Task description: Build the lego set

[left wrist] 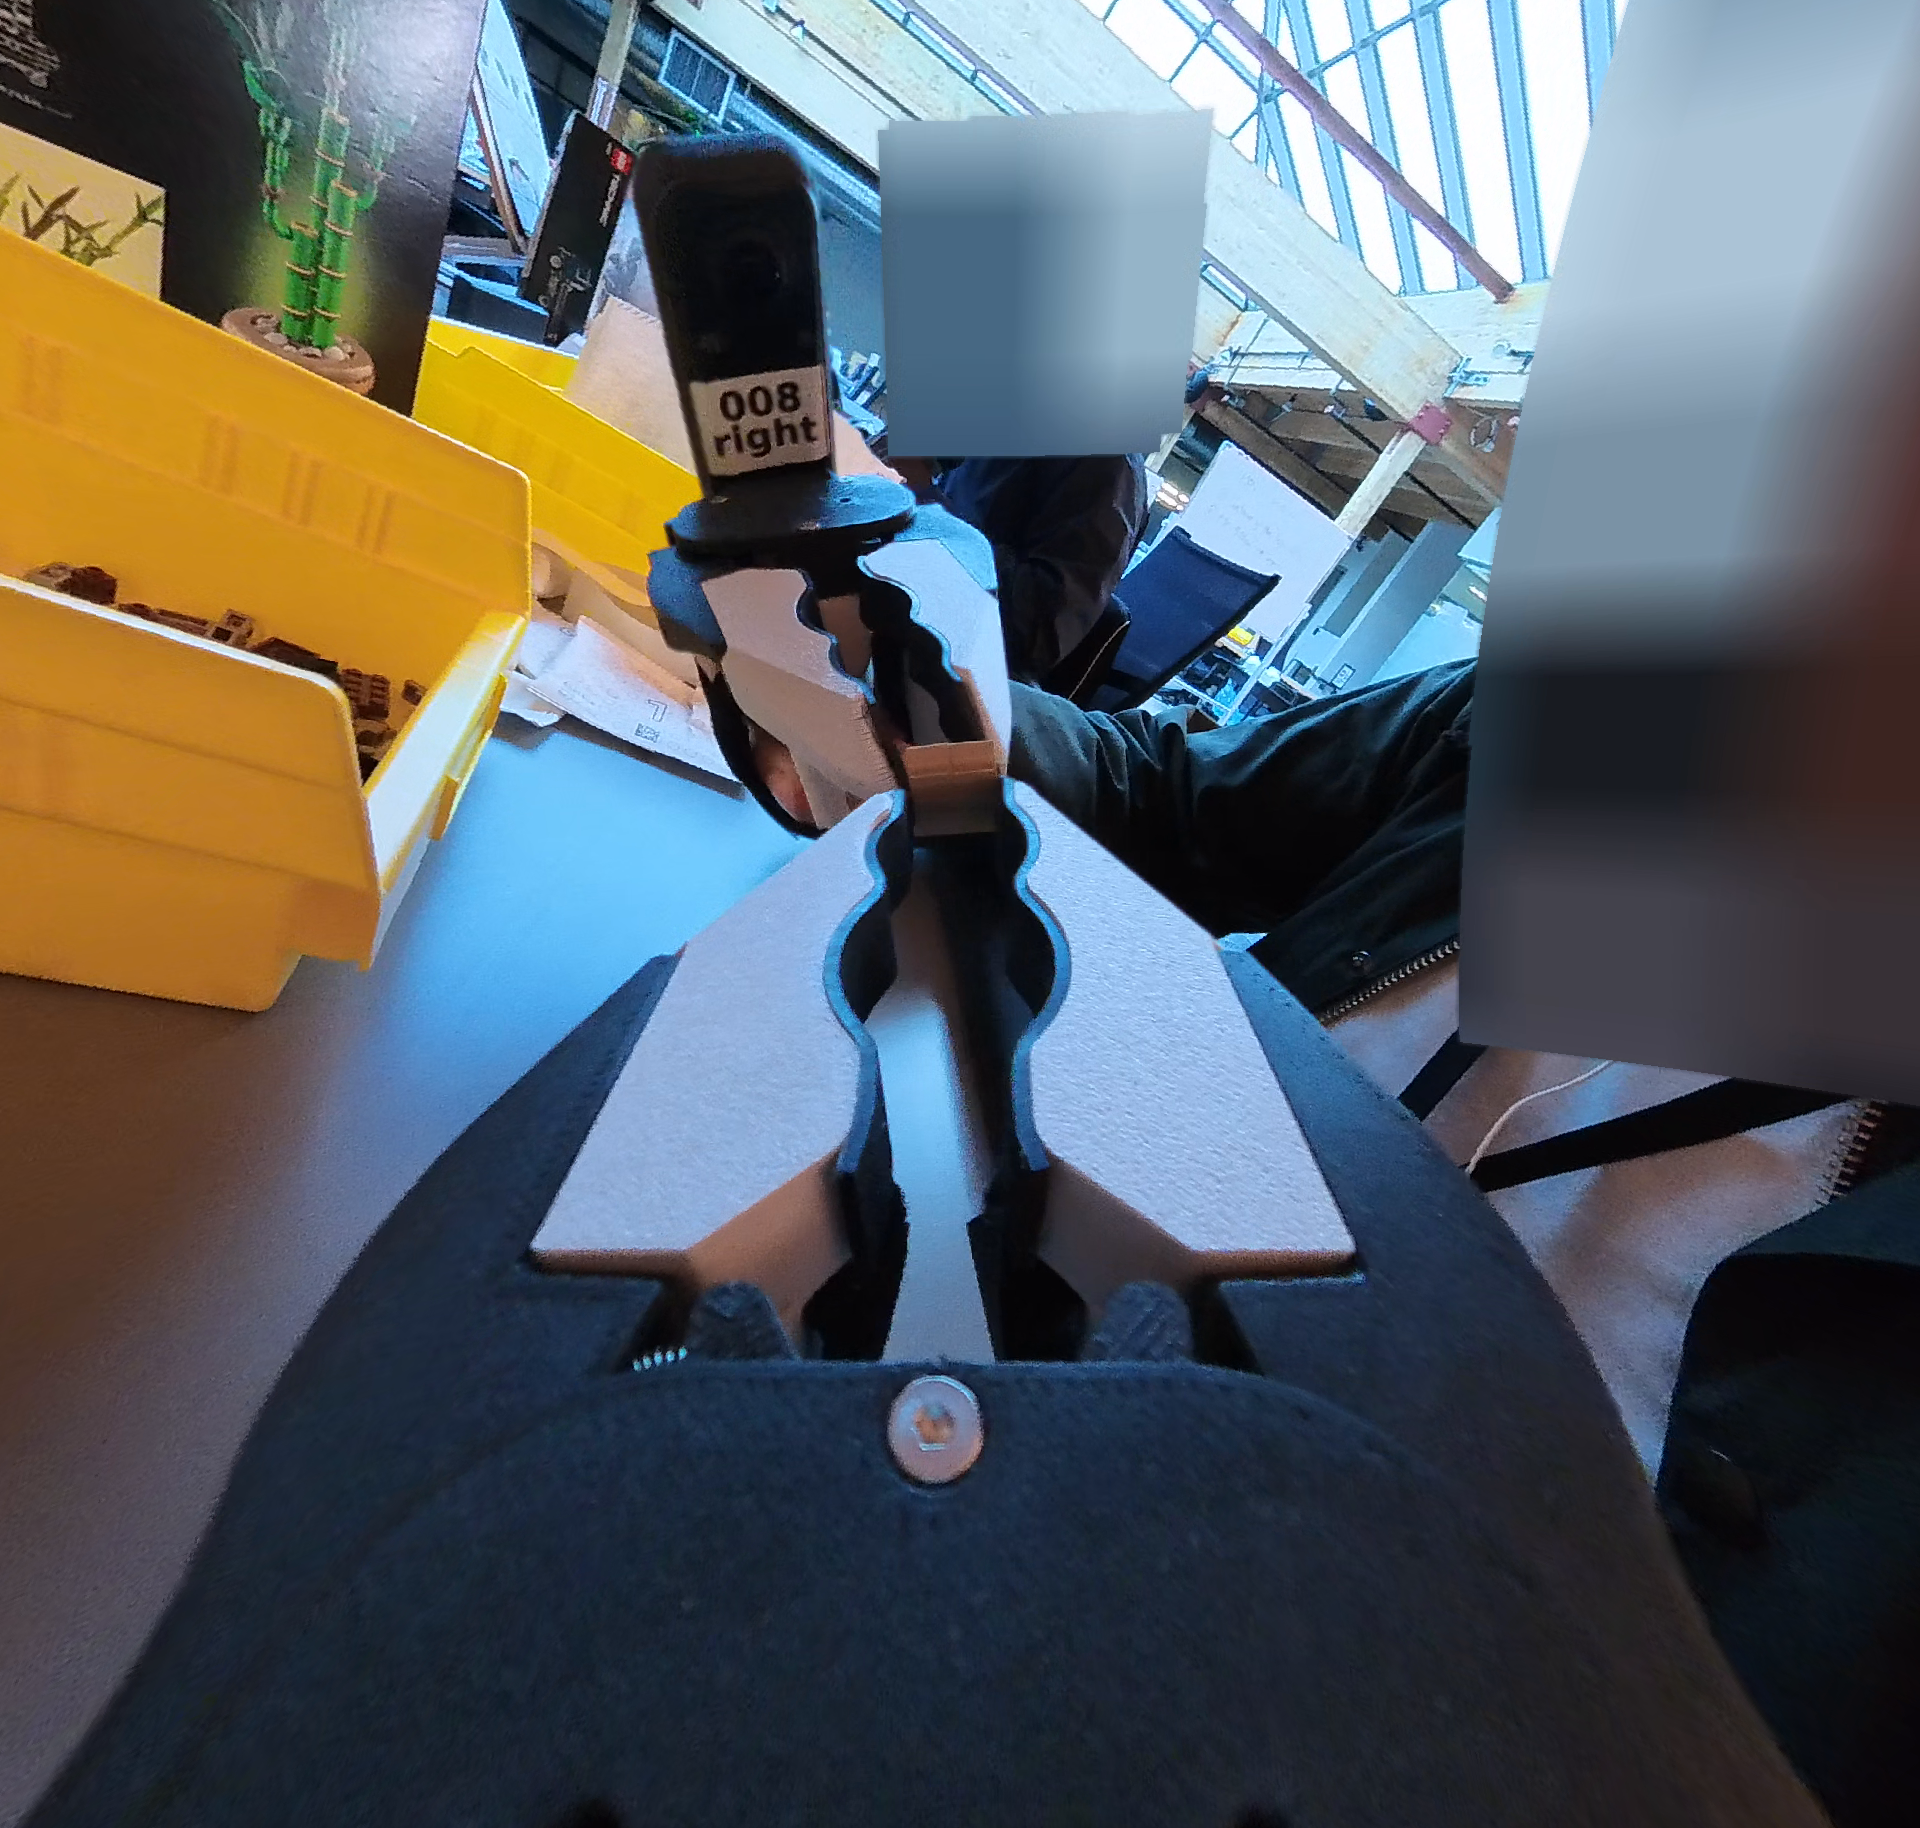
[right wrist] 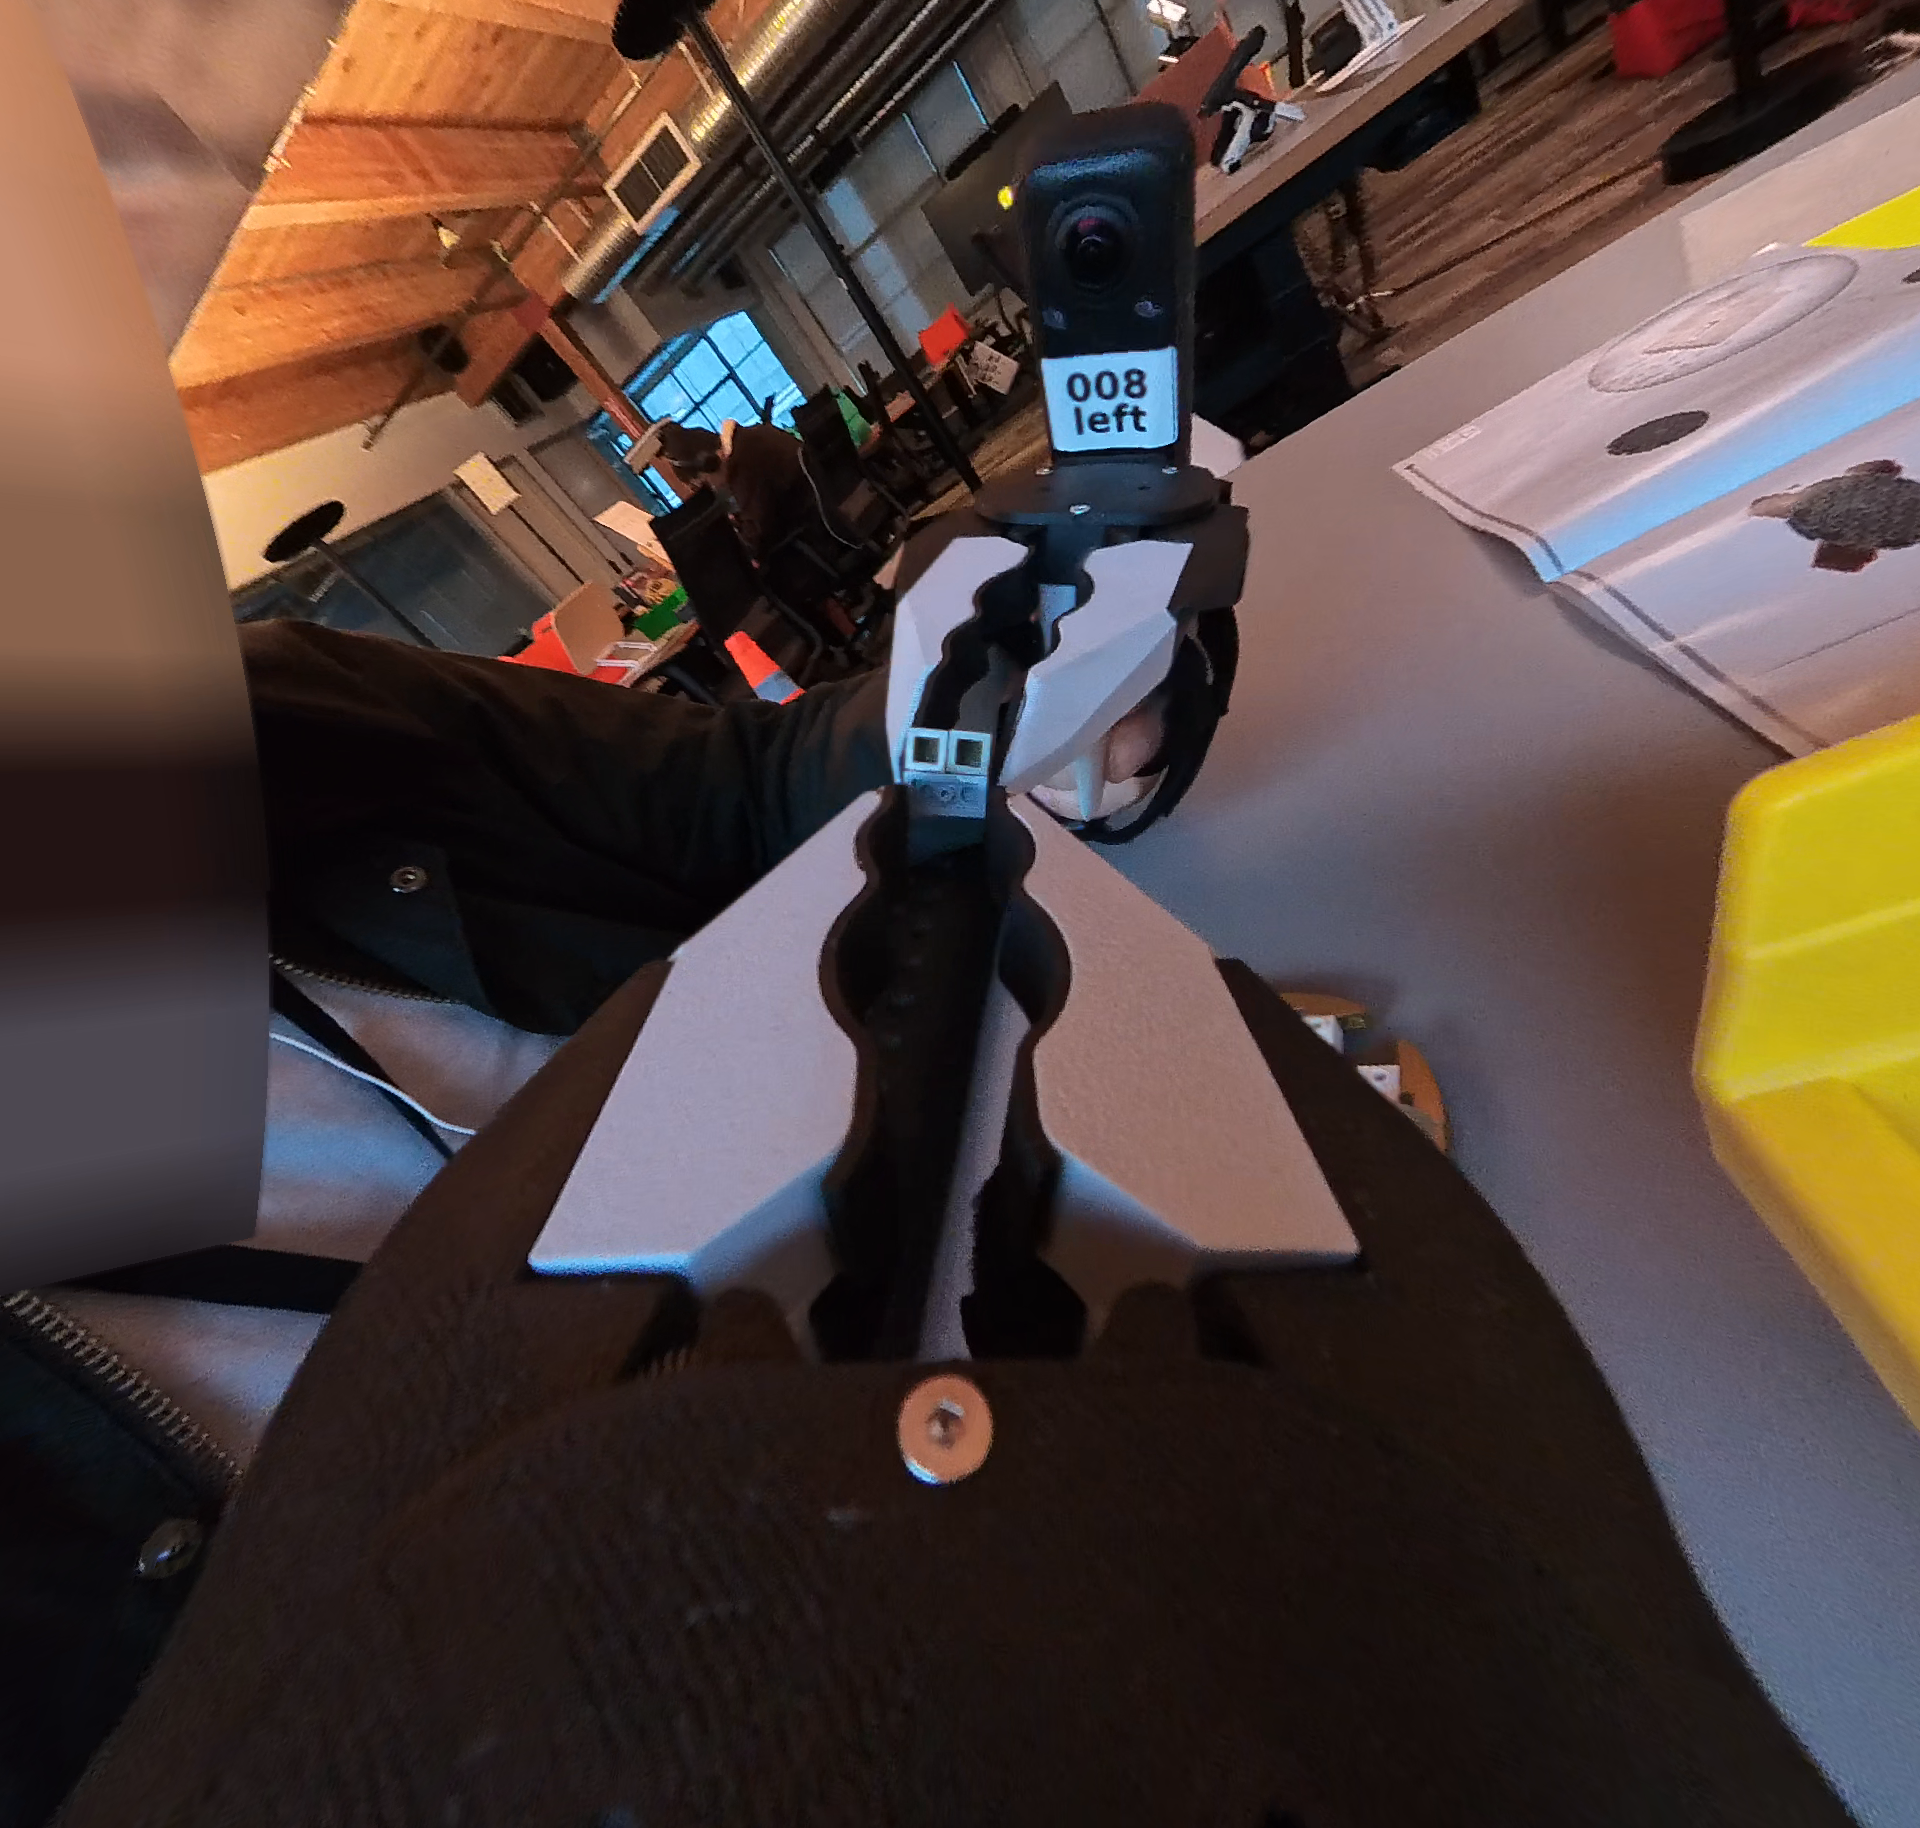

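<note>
Both grippers meet tip to tip in the air above the grey table [right wrist: 1455, 843]. Left gripper [left wrist: 951, 812] pinches a small tan brick [left wrist: 951, 791]; in the right wrist view the right gripper [right wrist: 940, 822] nips a dark piece [right wrist: 940, 828] that touches the white-grey bricks [right wrist: 945, 755] in the opposing tips. Whether these pieces are already joined, I cannot tell. Judged light, rigid, slick plastic; grip flat sides, leave studs free. Farther: yellow bin [left wrist: 260, 739] with dark bricks, instruction sheet [right wrist: 1714, 531], set box [left wrist: 291, 168].
</note>
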The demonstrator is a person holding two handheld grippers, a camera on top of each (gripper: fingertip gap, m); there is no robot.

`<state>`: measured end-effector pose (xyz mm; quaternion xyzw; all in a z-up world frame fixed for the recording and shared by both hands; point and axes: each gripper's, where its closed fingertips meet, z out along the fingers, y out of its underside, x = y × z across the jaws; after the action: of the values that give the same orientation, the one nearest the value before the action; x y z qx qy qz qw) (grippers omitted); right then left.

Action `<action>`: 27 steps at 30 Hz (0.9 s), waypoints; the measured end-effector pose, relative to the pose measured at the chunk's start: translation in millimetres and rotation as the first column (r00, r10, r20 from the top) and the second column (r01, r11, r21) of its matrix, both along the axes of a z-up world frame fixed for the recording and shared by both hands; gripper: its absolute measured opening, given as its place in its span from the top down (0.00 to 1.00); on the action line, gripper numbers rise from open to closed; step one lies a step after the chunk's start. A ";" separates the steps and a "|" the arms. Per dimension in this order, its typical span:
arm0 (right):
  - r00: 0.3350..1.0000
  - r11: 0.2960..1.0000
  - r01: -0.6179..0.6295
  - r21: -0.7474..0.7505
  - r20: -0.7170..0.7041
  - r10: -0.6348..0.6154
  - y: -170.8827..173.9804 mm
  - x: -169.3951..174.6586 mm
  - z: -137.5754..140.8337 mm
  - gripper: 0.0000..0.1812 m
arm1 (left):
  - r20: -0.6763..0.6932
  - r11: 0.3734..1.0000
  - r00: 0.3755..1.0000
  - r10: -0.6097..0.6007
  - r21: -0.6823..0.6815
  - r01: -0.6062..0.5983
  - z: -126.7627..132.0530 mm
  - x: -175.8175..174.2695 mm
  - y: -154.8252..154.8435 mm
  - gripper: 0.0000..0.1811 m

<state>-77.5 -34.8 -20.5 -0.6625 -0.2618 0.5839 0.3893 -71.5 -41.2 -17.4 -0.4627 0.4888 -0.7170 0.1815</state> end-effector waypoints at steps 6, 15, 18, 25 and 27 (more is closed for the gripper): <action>0.994 0.997 0.056 0.051 0.089 -0.061 5.9 2.7 -7.1 0.92 | -0.035 0.998 0.998 0.051 0.032 -0.050 -8.0 4.6 7.0 0.93; 0.976 0.990 0.126 0.065 0.171 -0.135 14.6 6.3 -21.0 0.92 | -0.103 0.990 0.988 0.117 0.093 -0.107 -20.8 9.3 13.4 0.92; 0.973 0.992 0.107 0.064 0.197 -0.118 11.8 5.6 -22.0 0.92 | -0.105 0.991 0.990 0.099 0.098 -0.089 -20.9 8.4 9.8 0.92; 1.000 0.996 -0.020 -0.088 -0.020 0.018 -1.9 1.0 -1.1 0.93 | -0.015 1.000 1.000 -0.008 -0.013 0.008 0.0 0.9 -2.5 0.93; 0.994 0.989 -0.067 -0.130 -0.099 0.054 -3.9 0.5 3.4 0.93 | 0.008 0.999 1.000 -0.030 -0.021 0.030 3.5 -0.9 -5.1 0.93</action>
<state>-77.0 -38.7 -17.0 -0.6502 -0.2237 0.6424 0.3385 -72.3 -46.4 -13.9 -0.4544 0.4873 -0.7266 0.1679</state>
